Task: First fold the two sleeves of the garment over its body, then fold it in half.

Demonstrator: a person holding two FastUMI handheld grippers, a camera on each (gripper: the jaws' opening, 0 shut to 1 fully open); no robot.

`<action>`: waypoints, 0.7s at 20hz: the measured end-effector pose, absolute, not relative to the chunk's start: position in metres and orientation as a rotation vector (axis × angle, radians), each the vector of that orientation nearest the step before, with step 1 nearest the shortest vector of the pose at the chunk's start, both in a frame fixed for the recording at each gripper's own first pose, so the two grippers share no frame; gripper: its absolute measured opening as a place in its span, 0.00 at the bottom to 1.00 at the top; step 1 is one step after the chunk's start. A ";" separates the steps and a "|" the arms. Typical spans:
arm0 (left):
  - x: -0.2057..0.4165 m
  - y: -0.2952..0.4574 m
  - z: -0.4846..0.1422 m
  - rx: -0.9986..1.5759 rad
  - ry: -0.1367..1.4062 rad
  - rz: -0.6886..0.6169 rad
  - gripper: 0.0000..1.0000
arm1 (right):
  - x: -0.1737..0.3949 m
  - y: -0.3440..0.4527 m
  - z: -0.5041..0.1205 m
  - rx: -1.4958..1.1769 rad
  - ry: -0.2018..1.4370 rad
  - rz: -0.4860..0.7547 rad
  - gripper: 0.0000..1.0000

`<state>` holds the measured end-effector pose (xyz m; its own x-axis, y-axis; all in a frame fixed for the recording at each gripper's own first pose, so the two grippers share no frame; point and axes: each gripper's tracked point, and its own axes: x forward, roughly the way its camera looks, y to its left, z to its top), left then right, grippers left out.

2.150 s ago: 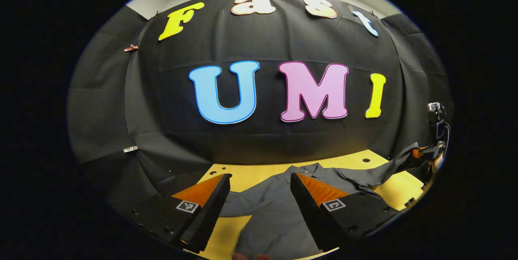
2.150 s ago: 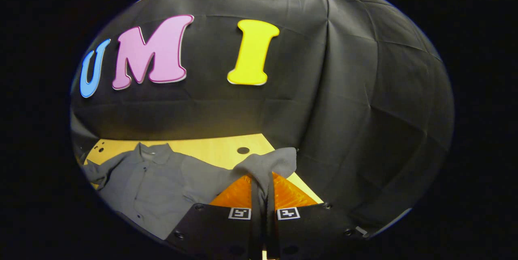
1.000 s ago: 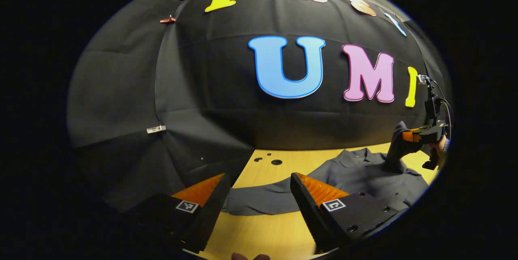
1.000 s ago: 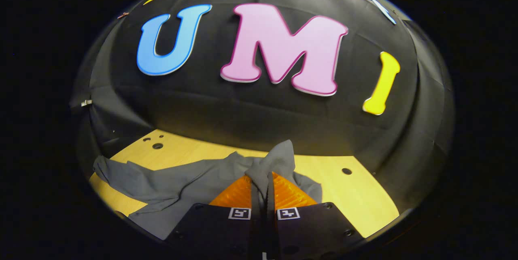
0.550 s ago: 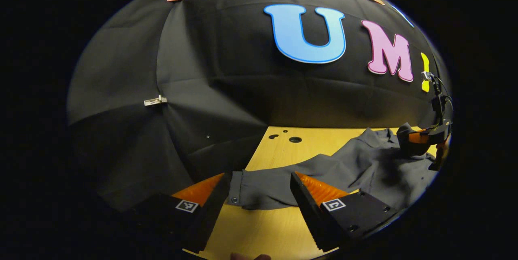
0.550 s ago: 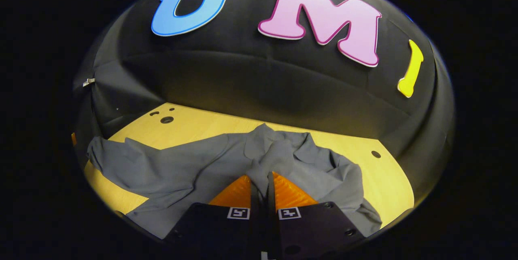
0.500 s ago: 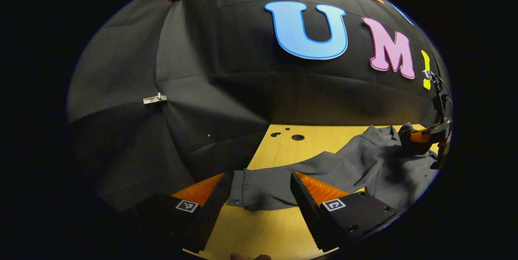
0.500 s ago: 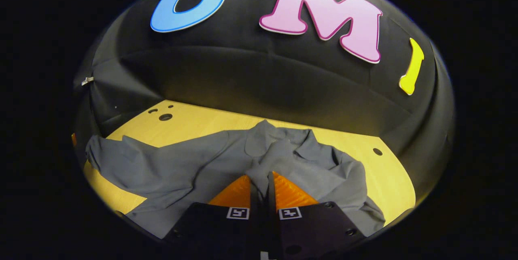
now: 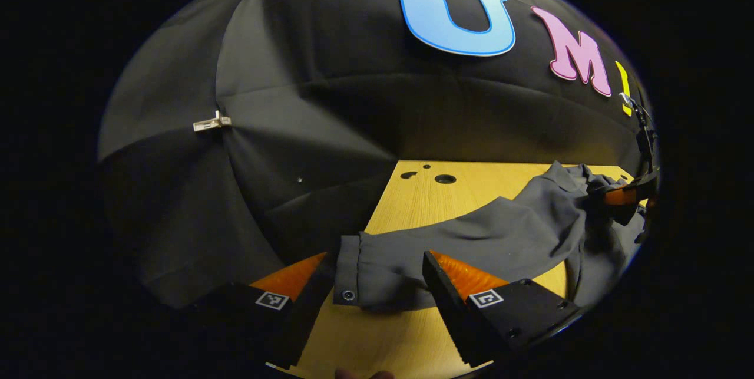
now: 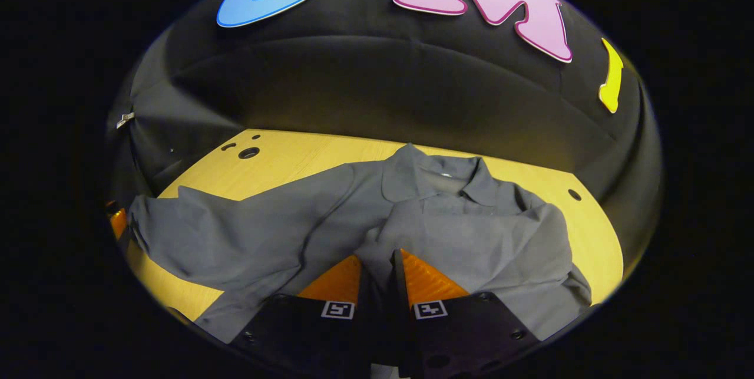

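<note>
A grey collared shirt [image 10: 471,231] lies face up on the yellow wooden table [image 10: 306,158]. My right gripper [image 10: 377,255] is low over the shirt's chest, shut on the end of the right sleeve, which is folded across the body; its jaws stand a narrow gap apart. In the left gripper view it shows at the far right [image 9: 615,196], down on the cloth. My left gripper [image 9: 374,258] is open just above the table, with the buttoned cuff [image 9: 353,273] of the outstretched left sleeve [image 9: 489,234] lying between its fingers, untouched.
The black cloth wall stands close behind the table and wraps around its left side. Small round holes [image 9: 445,178] sit in the tabletop near the back left corner. Bare wood shows in front of the left sleeve [image 9: 383,338].
My right gripper carried the right sleeve over the shirt and lowered it onto the chest; its jaws have parted slightly. My left gripper swung left and came down around the left cuff.
</note>
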<state>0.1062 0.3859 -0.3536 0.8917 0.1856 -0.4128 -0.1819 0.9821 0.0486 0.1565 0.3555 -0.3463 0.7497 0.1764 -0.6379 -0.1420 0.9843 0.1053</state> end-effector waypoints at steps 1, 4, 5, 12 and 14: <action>0.108 0.387 -0.361 0.006 0.444 0.194 0.95 | 0.154 0.360 -0.346 0.068 0.711 0.185 0.24; 0.112 0.389 -0.378 -0.007 0.484 0.184 0.95 | 0.146 0.378 -0.341 0.150 0.727 0.244 0.35; 0.112 0.389 -0.385 -0.005 0.498 0.183 0.95 | 0.143 0.389 -0.335 0.186 0.730 0.282 0.52; 0.117 0.378 -0.416 -0.012 0.613 0.128 0.91 | 0.130 0.349 -0.274 0.153 0.605 0.248 0.73; 0.121 0.370 -0.423 -0.054 0.634 0.094 0.89 | 0.117 0.322 -0.264 0.125 0.597 0.230 0.73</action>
<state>0.1211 0.3702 -0.4226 0.8015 0.0711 -0.5937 -0.1044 0.9943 -0.0220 0.1170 0.3222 -0.2636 0.8028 0.2498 -0.5414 -0.1778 0.9670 0.1825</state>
